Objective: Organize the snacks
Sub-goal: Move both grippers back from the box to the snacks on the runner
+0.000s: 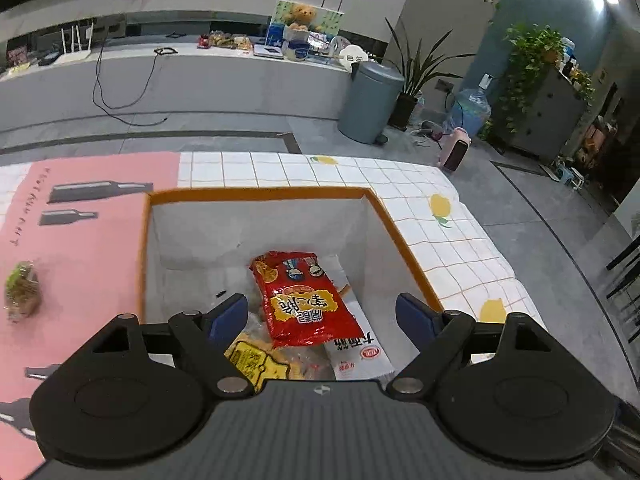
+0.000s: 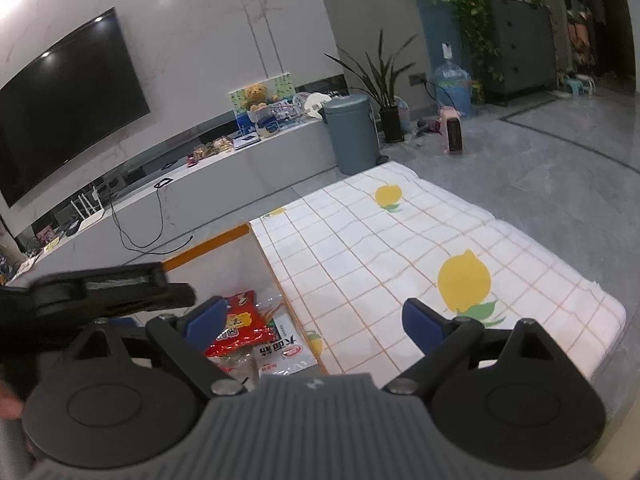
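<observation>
Left wrist view: left tongs (image 1: pixel 322 314) hang released and empty above the box (image 1: pixel 256 194), where the red packet (image 1: pixel 308 300) lies. Right tongs (image 2: pixel 316 320) gape empty too. Risk: the remaining snack (image 1: pixel 22 290), rounded and slippery, may squirt from a careless pinch.

White box (image 1: pixel 372 216) with orange rim holds red snack bag (image 1: pixel 308 300) flat on top, yellow pack (image 1: pixel 256 360) at 7 o'clock, white pack (image 1: pixel 360 352) at 5; clear-wrapped snack (image 1: pixel 22 290) outside at 9.
</observation>
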`<state>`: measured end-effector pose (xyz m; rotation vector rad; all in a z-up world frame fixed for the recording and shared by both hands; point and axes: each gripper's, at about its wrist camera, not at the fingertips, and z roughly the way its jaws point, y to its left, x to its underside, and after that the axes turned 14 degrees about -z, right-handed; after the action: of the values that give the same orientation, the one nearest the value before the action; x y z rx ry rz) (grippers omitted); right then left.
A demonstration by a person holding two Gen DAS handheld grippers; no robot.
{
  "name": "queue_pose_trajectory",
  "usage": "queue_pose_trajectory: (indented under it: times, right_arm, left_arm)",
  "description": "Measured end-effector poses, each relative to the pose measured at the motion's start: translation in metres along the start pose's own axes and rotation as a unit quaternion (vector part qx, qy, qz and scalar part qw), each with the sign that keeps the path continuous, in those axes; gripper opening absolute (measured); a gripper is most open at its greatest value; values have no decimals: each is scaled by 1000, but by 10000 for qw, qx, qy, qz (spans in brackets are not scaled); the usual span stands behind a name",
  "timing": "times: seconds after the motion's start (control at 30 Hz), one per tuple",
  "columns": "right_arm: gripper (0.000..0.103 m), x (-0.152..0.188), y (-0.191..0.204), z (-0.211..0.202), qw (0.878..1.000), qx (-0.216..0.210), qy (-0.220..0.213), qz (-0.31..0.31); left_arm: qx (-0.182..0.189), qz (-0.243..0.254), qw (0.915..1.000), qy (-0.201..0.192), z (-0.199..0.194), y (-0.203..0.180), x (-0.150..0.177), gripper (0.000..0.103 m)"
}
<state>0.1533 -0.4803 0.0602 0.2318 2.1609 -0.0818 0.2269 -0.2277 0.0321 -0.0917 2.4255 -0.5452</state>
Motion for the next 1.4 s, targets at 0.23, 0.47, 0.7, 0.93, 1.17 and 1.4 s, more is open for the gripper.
queue_pose_trajectory:
  times: [0.23, 0.47, 0.7, 0.93, 1.17, 1.4]
  right_arm:
    - [92, -3, -5, -6, 9997, 98, -82, 187]
    - [92, -8, 16, -17, 9994, -205, -277, 104]
    - [92, -11, 51, -23, 9978, -420, -427, -298]
    - [92, -9, 91, -29, 9926, -848, -530, -693]
    - [92, -5, 133, -36, 9820, -1490, -727, -900]
    - [91, 9, 186, -39, 9664, -2101, -806, -1239]
  left_arm:
    - [32, 313, 9994, -152, -48, -6, 1, 98]
    - [-395, 1115, 9902, -745, -92, -7, 25, 97]
    - [-648, 703, 9912, -915, -120, 32, 37, 95]
    - [-1080, 127, 9840, -1414, -144, 109, 45, 93]
    - [-1185, -514, 9796, -1541, -162, 175, 68, 93]
    - [-1465, -821, 9748, -1470, -160, 210, 81, 93]
